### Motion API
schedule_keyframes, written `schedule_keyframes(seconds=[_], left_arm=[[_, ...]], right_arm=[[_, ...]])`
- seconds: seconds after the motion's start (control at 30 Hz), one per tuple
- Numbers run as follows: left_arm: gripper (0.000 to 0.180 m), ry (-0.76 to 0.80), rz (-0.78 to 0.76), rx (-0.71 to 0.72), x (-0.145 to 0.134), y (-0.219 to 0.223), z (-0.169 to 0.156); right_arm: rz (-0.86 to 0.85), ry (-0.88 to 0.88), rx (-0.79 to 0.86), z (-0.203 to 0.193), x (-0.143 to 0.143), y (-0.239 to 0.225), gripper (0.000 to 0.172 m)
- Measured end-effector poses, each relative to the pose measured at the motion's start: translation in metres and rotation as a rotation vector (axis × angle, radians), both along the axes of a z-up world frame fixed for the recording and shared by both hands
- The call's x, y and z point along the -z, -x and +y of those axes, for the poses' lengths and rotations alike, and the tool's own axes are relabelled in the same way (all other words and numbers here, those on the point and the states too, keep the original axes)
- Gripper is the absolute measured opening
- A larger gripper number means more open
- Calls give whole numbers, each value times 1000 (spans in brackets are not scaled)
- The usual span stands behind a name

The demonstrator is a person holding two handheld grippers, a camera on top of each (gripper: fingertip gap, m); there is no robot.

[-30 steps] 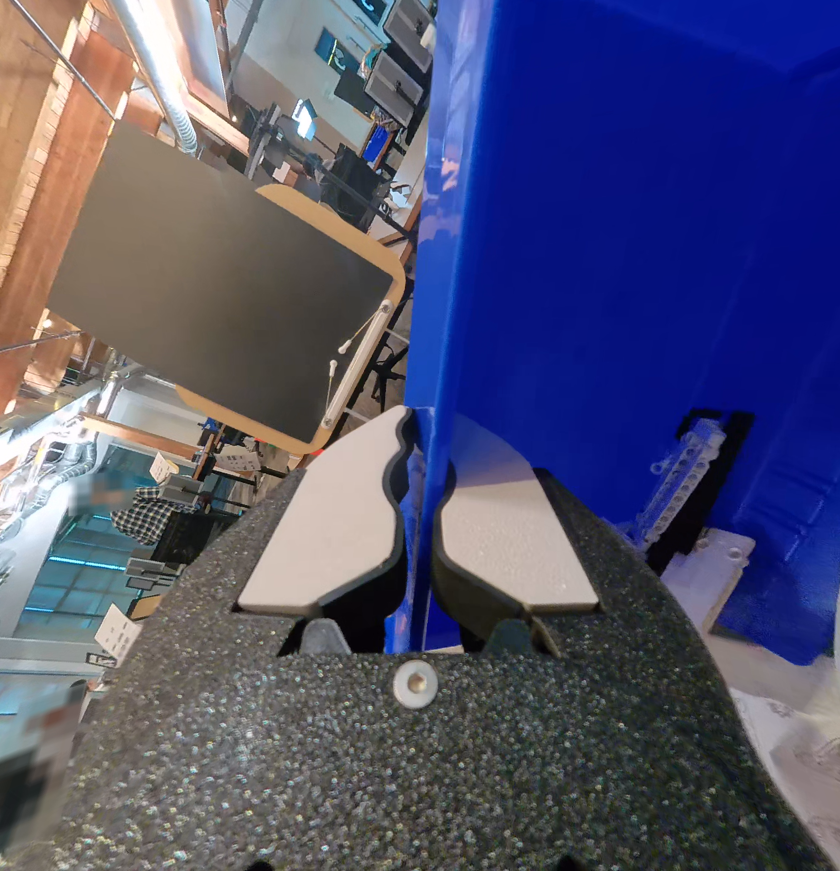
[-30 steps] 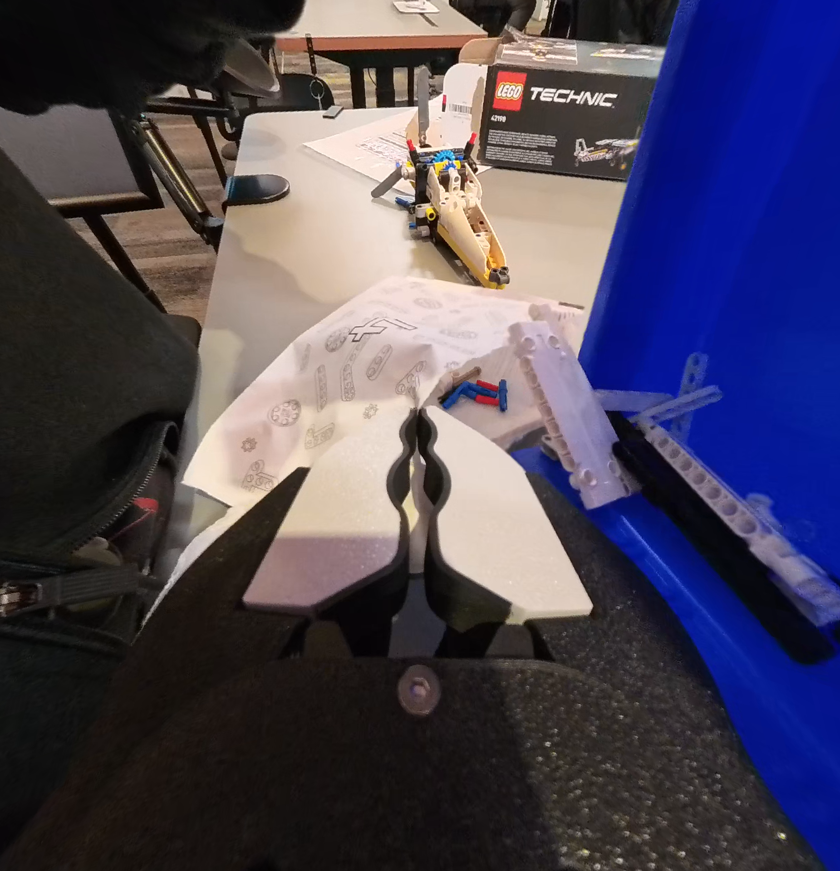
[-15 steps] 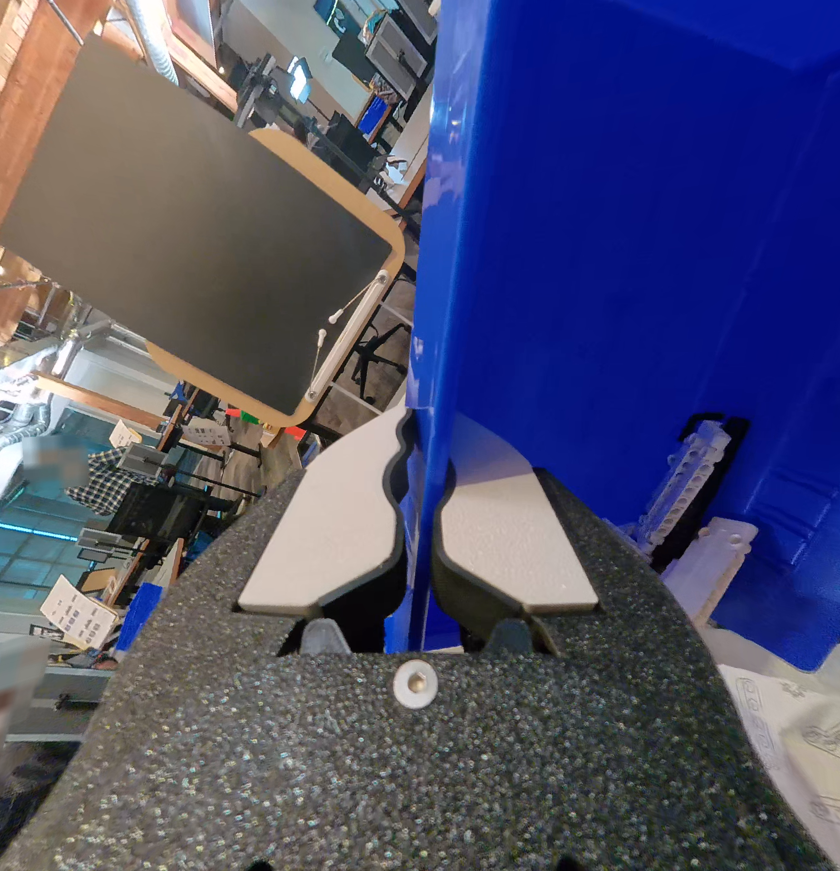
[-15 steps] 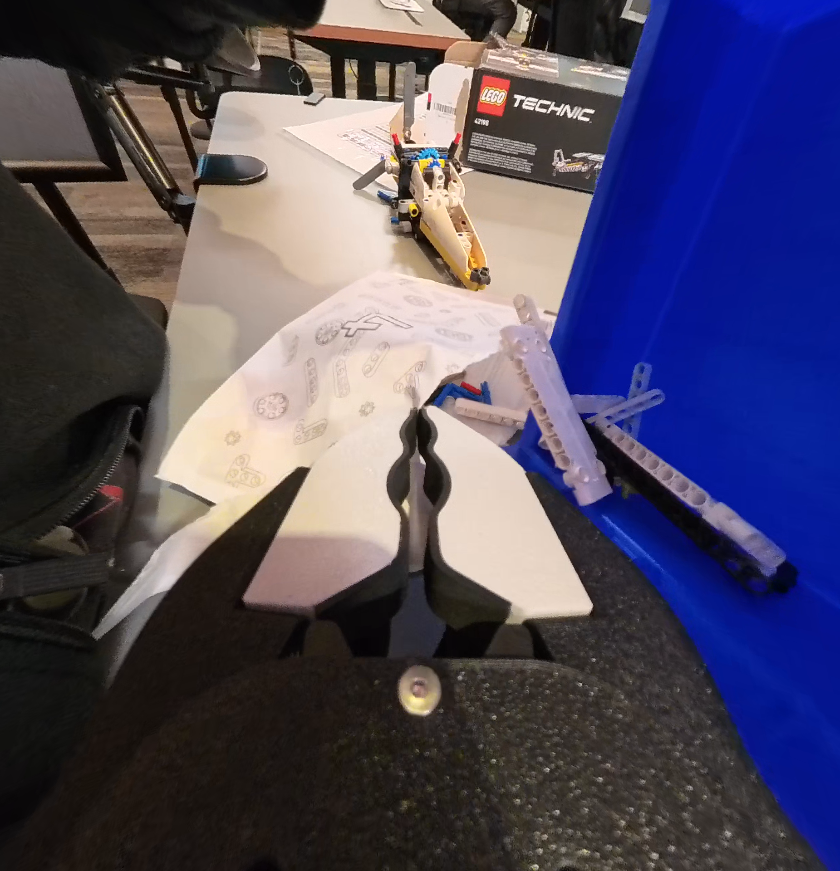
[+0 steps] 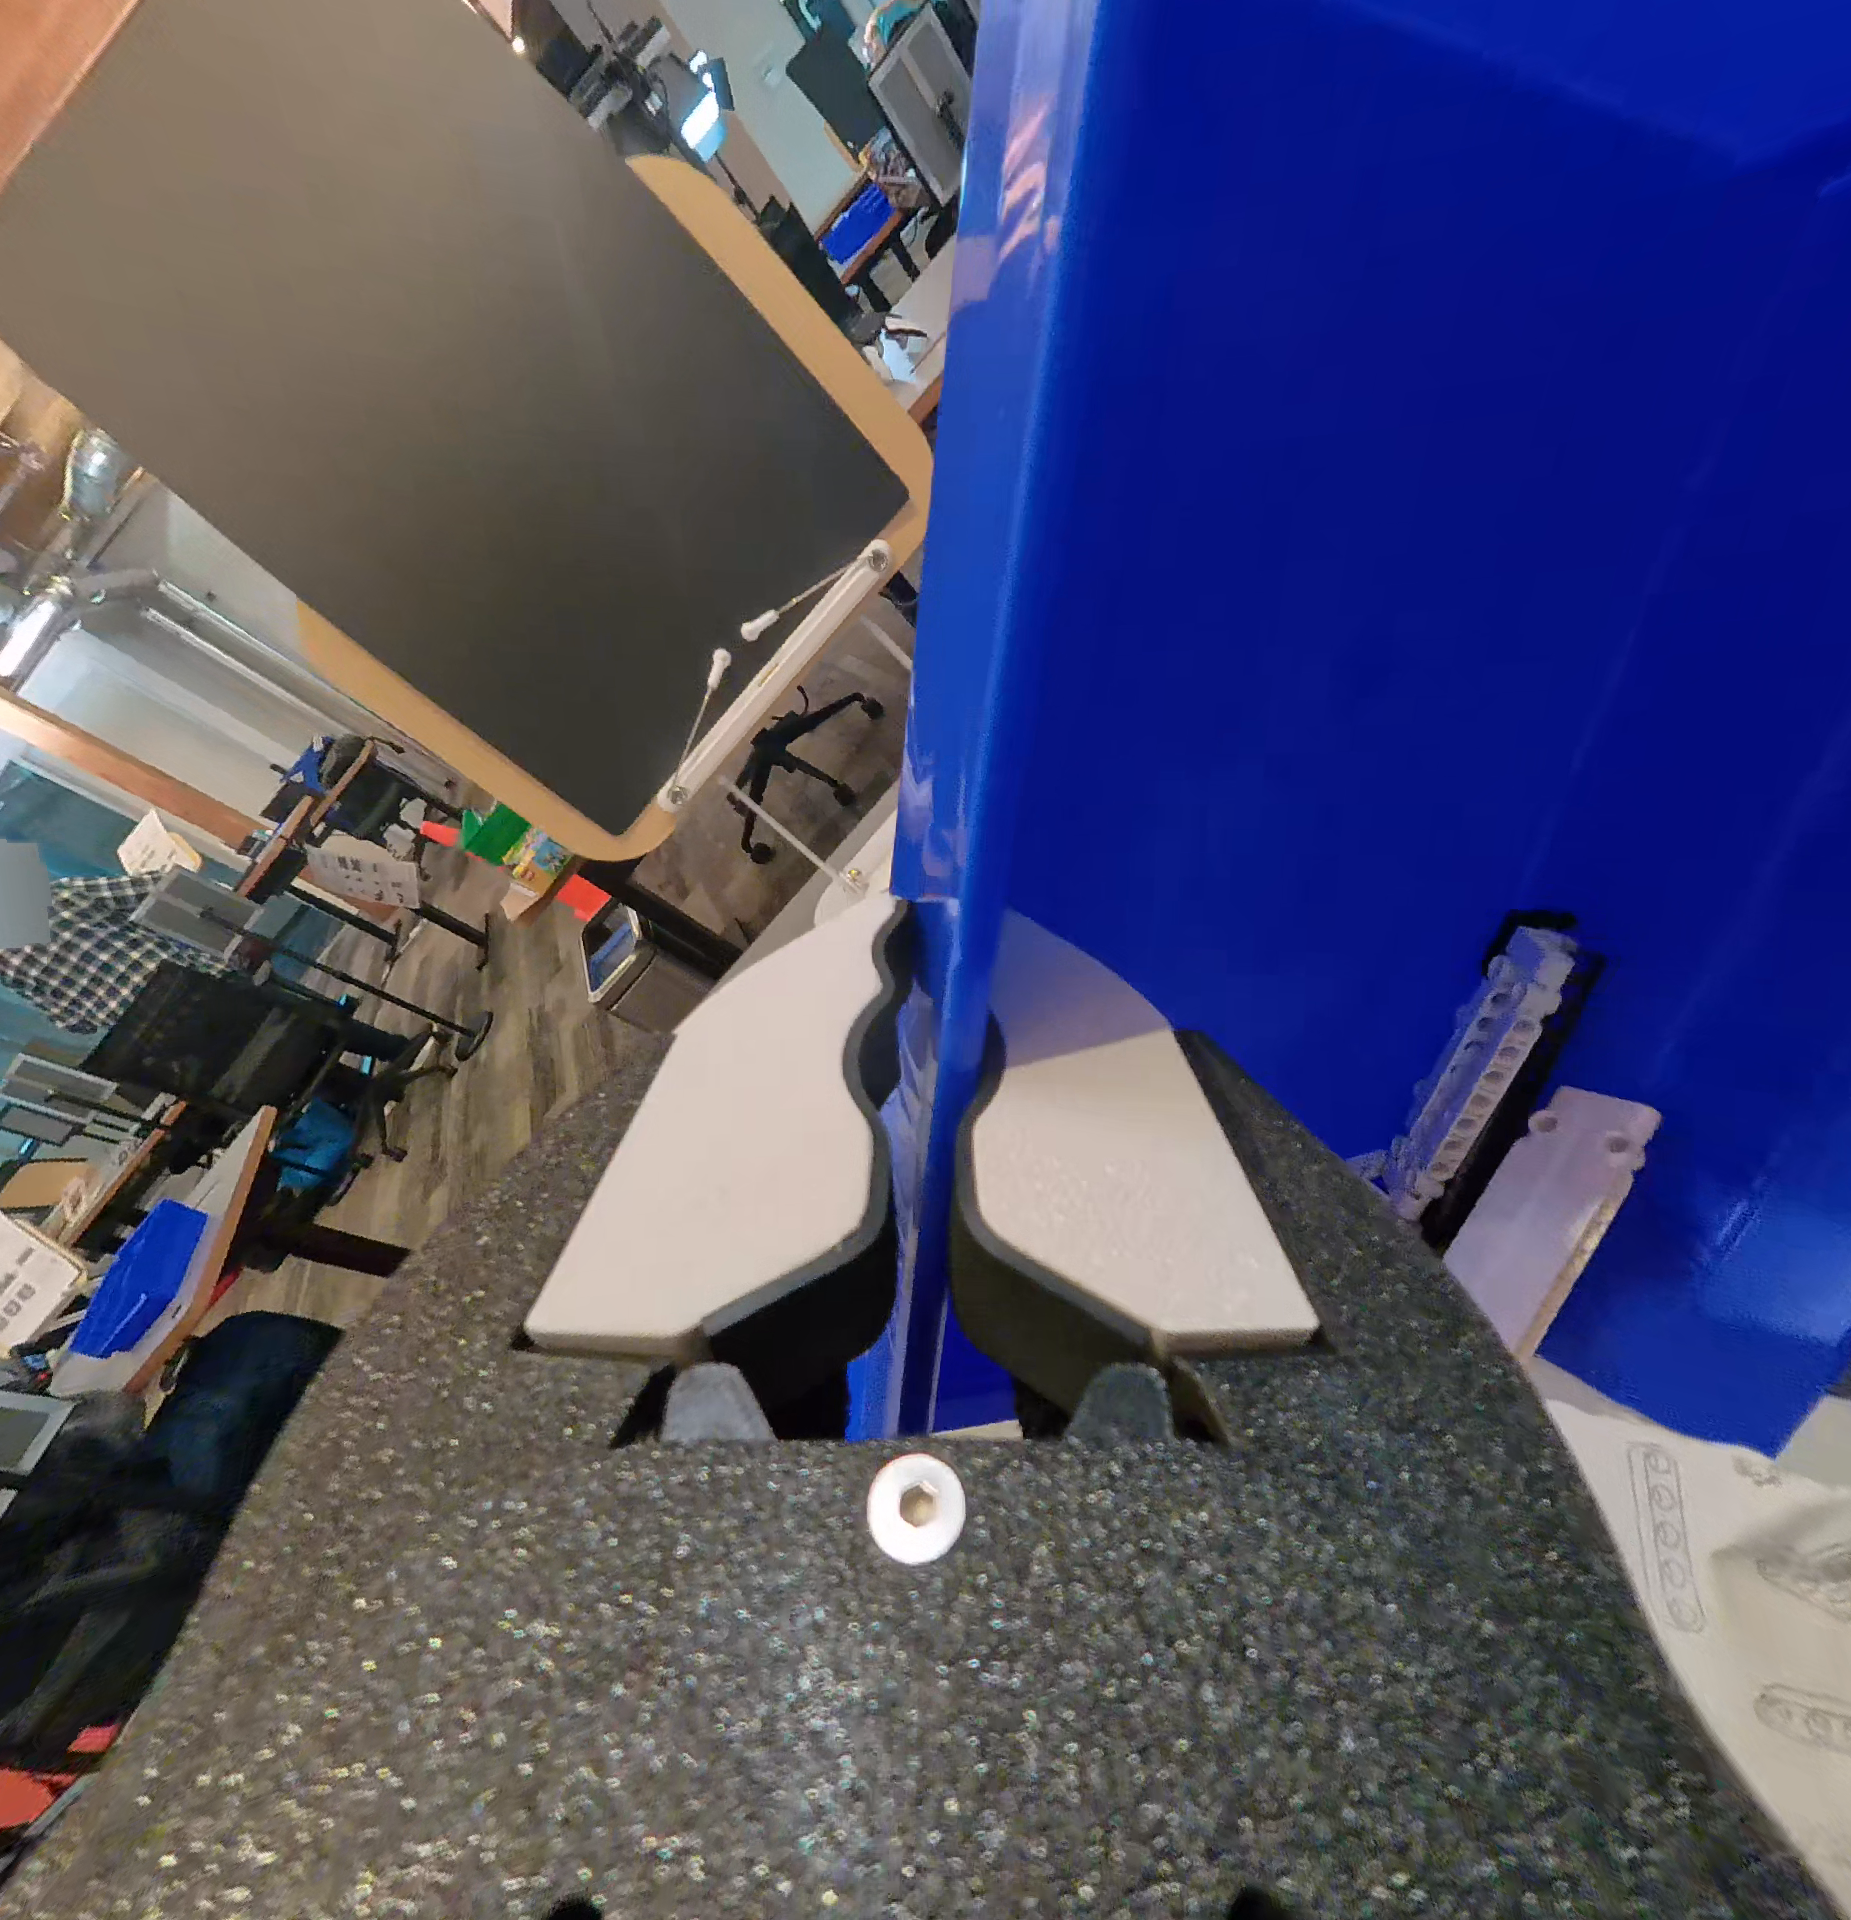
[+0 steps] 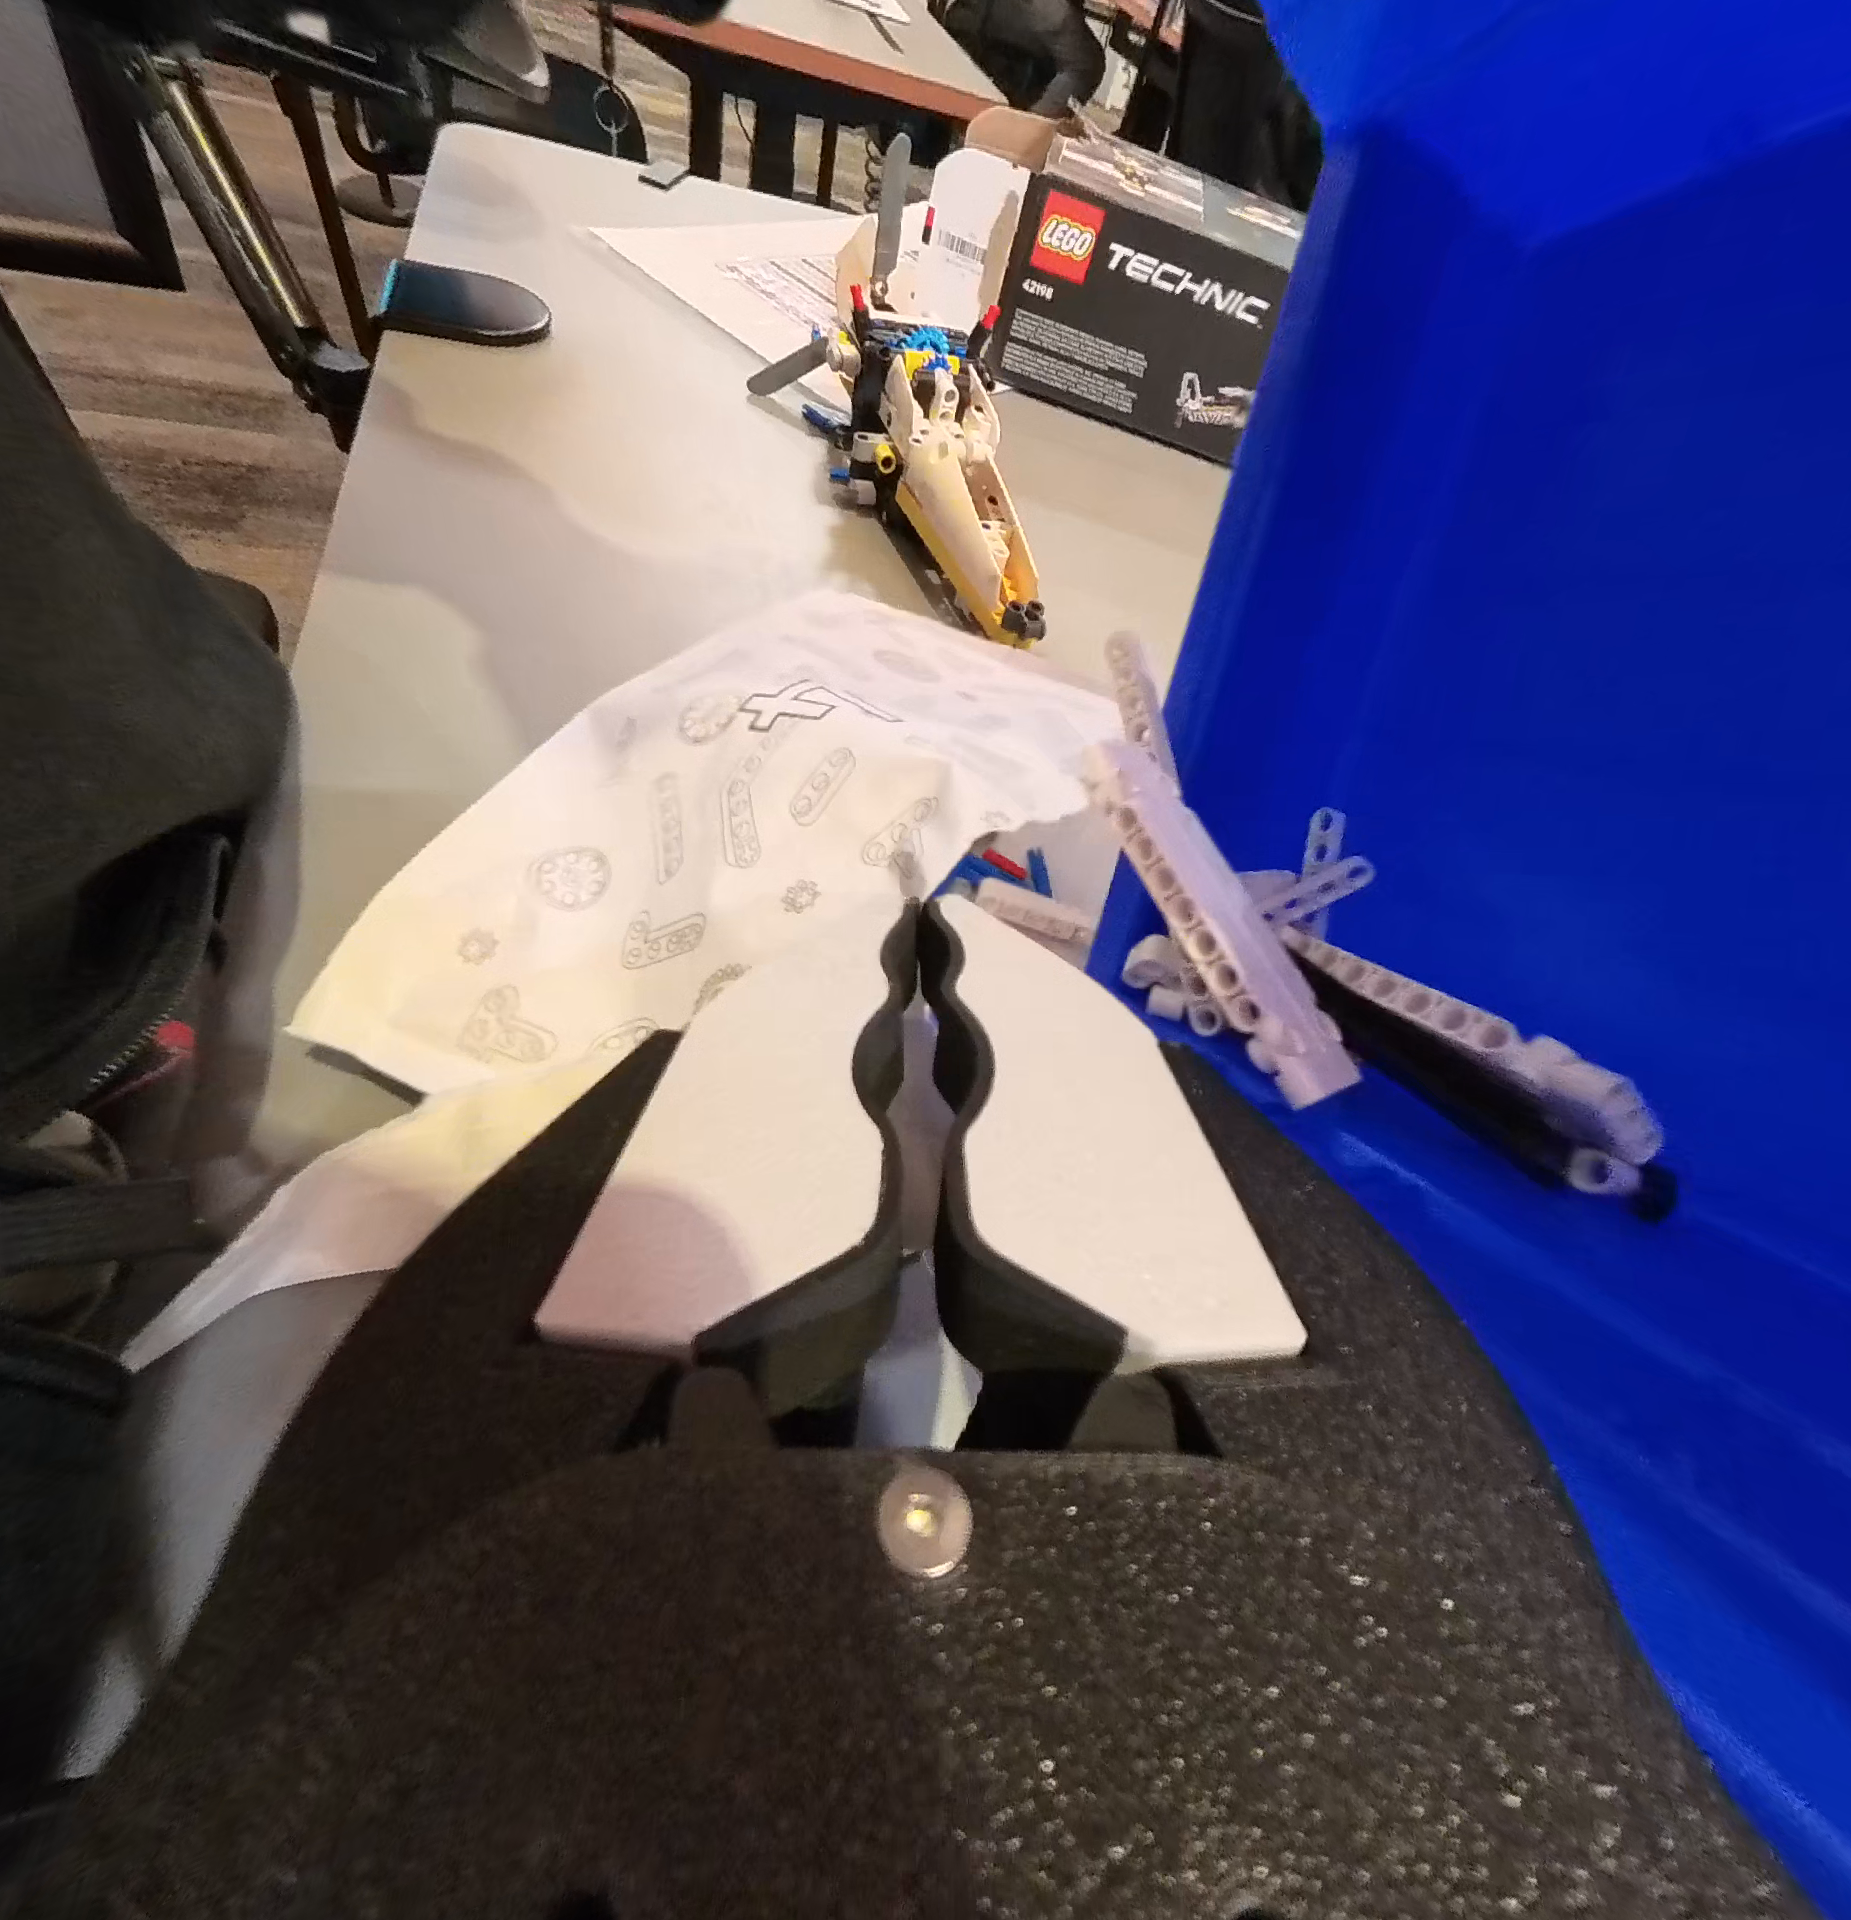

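Note:
My left gripper (image 5: 926, 925) is shut on the edge of a wall of the blue plastic bin (image 5: 1420, 520), with one pad on each side of it. The bin is tipped up on its side. White holed beams (image 5: 1492, 1049) lie in its lower corner. My right gripper (image 6: 919, 912) is shut on the edge of a white paper bag (image 6: 692, 831) printed with part outlines, at the bin's mouth (image 6: 1575, 623). White and black beams (image 6: 1222, 935) lie across the bin's lip and inside it. Small blue and red pins (image 6: 1014, 868) sit under the bag's torn edge.
A grey table (image 6: 547, 520) carries a yellow and white model plane (image 6: 942, 468), a black set box (image 6: 1139, 312) and a printed sheet. A dark bag or jacket (image 6: 90, 831) is at the left. Tables, chairs and a person stand farther off in the left wrist view. About 20 centimeters separates my left fingertips from my right.
The beams have slid farther into the blue bin and spread out. Both grippers shifted slightly and kept their grip; the bin and bag stay held.

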State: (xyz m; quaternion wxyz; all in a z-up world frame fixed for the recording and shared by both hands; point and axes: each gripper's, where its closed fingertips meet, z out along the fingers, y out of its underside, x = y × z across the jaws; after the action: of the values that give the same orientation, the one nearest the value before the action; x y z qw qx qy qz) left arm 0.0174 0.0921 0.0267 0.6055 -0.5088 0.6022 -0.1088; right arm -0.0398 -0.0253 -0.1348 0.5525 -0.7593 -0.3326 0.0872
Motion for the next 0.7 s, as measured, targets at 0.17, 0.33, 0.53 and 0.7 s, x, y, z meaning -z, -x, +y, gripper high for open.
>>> schedule_keyframes(seconds=[0.17,0.33,0.53,0.7], left_arm=[[7,13,9,-3,5,5,0],[6,-10,-4,1,1,5,-2],[7,27,-8,8,0,3,0],[7,30,-2,39,-3,2,-4]], right_arm=[[-10,2,0,-1,2,-2,0],[-28,-10,12,-2,2,-6,0],[-65,-38,14,-4,2,-9,0],[-96,-64,12,-6,1,-9,0]])
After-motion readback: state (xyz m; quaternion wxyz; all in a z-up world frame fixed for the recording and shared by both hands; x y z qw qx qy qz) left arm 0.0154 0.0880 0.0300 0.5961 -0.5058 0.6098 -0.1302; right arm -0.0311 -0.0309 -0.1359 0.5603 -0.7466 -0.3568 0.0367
